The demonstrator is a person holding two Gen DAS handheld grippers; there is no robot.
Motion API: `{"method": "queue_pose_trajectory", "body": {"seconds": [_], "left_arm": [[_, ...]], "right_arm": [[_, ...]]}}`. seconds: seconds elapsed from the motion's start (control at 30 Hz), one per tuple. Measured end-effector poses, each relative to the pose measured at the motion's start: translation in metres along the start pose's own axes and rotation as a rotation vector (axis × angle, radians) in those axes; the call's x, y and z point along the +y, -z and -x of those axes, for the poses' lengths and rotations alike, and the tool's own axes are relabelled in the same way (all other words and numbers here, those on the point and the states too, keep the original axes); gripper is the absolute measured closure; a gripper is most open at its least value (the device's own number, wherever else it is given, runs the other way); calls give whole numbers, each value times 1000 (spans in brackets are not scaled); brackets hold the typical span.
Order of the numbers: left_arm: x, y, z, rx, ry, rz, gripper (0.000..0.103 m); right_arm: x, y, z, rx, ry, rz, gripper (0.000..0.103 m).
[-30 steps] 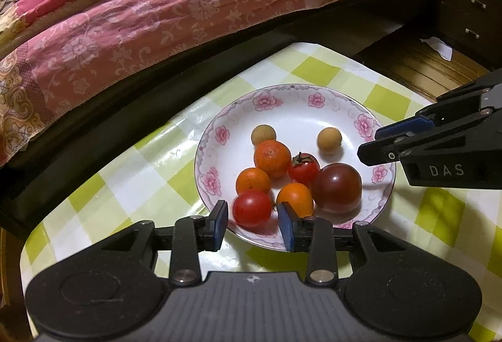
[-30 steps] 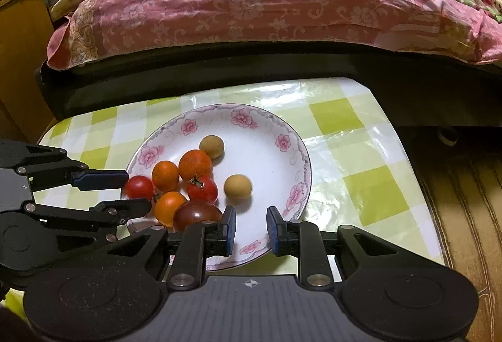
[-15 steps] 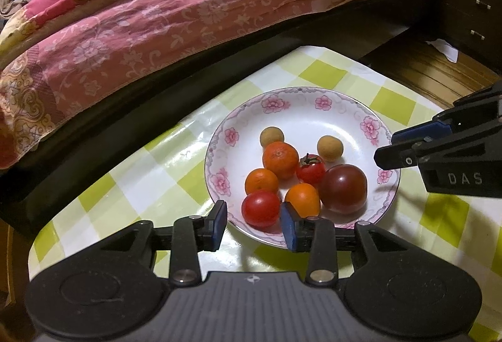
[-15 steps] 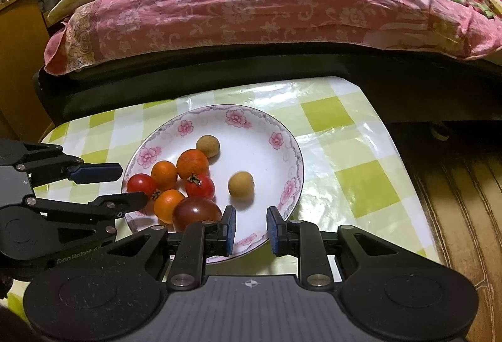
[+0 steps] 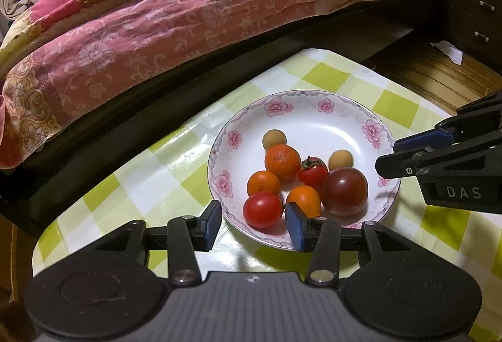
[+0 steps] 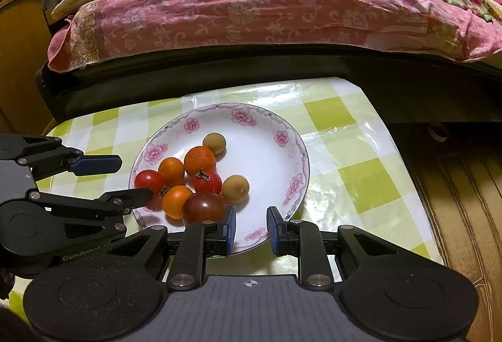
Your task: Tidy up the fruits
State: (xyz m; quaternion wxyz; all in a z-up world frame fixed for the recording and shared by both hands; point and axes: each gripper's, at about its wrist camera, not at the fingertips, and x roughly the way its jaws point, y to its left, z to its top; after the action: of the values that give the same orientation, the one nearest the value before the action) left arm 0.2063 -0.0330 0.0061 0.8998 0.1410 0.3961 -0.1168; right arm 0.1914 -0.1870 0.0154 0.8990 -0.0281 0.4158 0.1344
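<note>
A white floral plate [image 5: 313, 122] [image 6: 273, 160] on the checked table holds several fruits: a dark purple tomato [image 5: 343, 190] [image 6: 204, 208], two red tomatoes [image 5: 263, 210] [image 5: 312, 172], three oranges [image 5: 282, 161], and two tan longans [image 5: 274, 138] [image 5: 340, 158]. My left gripper [image 5: 252, 224] is open and empty, just short of the plate's near rim, in front of the red tomato. My right gripper [image 6: 250, 229] is open and empty over the plate's near rim, right of the purple tomato. Each gripper shows in the other's view, at the plate's side.
The green and white checked tablecloth [image 5: 131, 185] [image 6: 360, 154] covers a small table. A bed with a pink floral quilt [image 5: 188, 6] [image 6: 251, 6] lies behind it. A dark drawer unit [image 5: 473, 16] and wooden floor [image 6: 464, 185] are to the right.
Both grippers have drawn back slightly from the plate, which sits a little farther away. The fruits have not moved and both grippers stay open.
</note>
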Motion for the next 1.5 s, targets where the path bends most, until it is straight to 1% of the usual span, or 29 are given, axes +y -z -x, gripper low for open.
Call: {"method": "queue_pose_trajectory", "body": {"seconds": [0.2, 0.33, 0.6, 0.77, 0.8, 0.87, 1.03, 1.2, 1.27, 1.33, 1.5], "left_arm": [[-2, -1, -2, 4, -5, -3, 50], [-3, -1, -2, 1, -10, -8, 45], [-5, -1, -2, 0, -25, -17, 42], [-6, -2, -3, 0, -49, -22, 35], [-6, -2, -3, -1, -55, -23, 34], [-7, -2, -3, -3, -66, -22, 28], [-6, -4, -3, -7, -88, -16, 20], [-5, -4, -3, -4, -72, 11, 17], [-5, -5, -3, -2, -84, 13, 14], [-6, -5, -1, -7, -95, 11, 13], [-2, -3, 2, -4, -88, 39, 11]], "right_arm": [[-1, 0, -2, 6, 2, -4, 84], [-2, 0, -3, 5, 3, -8, 83], [-2, 1, -4, 8, 6, -10, 82], [-2, 2, -4, 7, 9, -8, 82], [-3, 2, -4, 6, 9, -9, 80], [-3, 2, -4, 3, 13, -12, 79], [-4, 1, -4, 0, 19, -17, 79], [-5, 1, -3, -1, 25, -22, 76], [-5, 1, -2, -1, 25, -21, 76], [-5, 1, -1, -5, 26, -22, 76], [-6, 0, 4, -21, 31, -25, 76]]}}
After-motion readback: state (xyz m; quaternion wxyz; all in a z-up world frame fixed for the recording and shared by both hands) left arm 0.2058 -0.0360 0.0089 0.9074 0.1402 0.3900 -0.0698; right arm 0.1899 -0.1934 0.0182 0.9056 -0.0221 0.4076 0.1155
